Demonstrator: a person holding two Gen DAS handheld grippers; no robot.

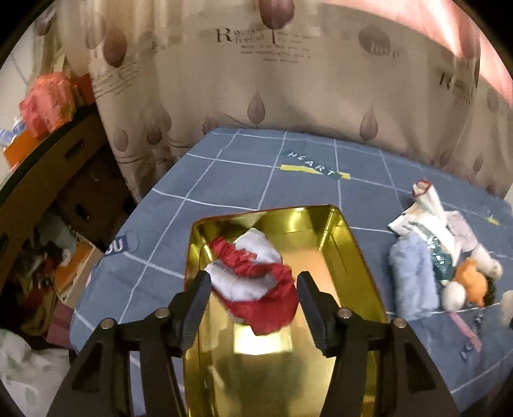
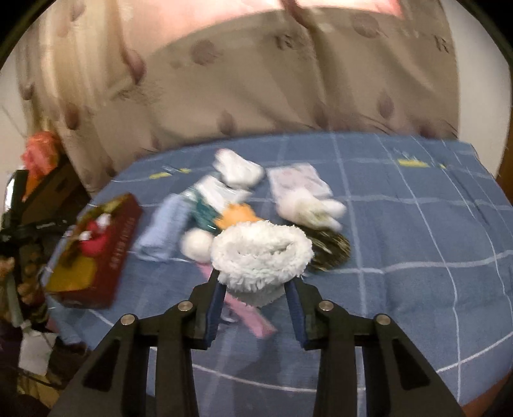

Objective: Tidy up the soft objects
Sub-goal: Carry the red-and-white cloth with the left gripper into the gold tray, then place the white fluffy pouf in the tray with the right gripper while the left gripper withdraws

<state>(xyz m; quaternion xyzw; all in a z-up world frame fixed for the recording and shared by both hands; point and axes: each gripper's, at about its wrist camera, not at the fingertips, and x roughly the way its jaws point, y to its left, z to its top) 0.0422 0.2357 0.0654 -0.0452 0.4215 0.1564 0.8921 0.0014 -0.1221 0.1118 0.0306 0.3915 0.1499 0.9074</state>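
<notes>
One item is stowed: the red-and-white cloth [image 1: 253,282] lies inside the gold tin [image 1: 352,243] on the blue checked bed cover [image 1: 224,166]. The left gripper [image 1: 253,288] is held over it with jaws open, nothing gripped. The right gripper [image 2: 255,288] has its jaws closed on a white fluffy piece [image 2: 261,253]. Left to sort: the folded blue towel [image 2: 165,229], orange plush [image 2: 237,218], white socks [image 2: 239,171] and packets nearby.

Ahead of the claw hangs a beige curtain [image 1: 288,89] printed with brown leaves and lettering, pink light [image 1: 416,22] glowing above it; cardboard boxes [image 1: 54,179] stand stacked off to its left.
</notes>
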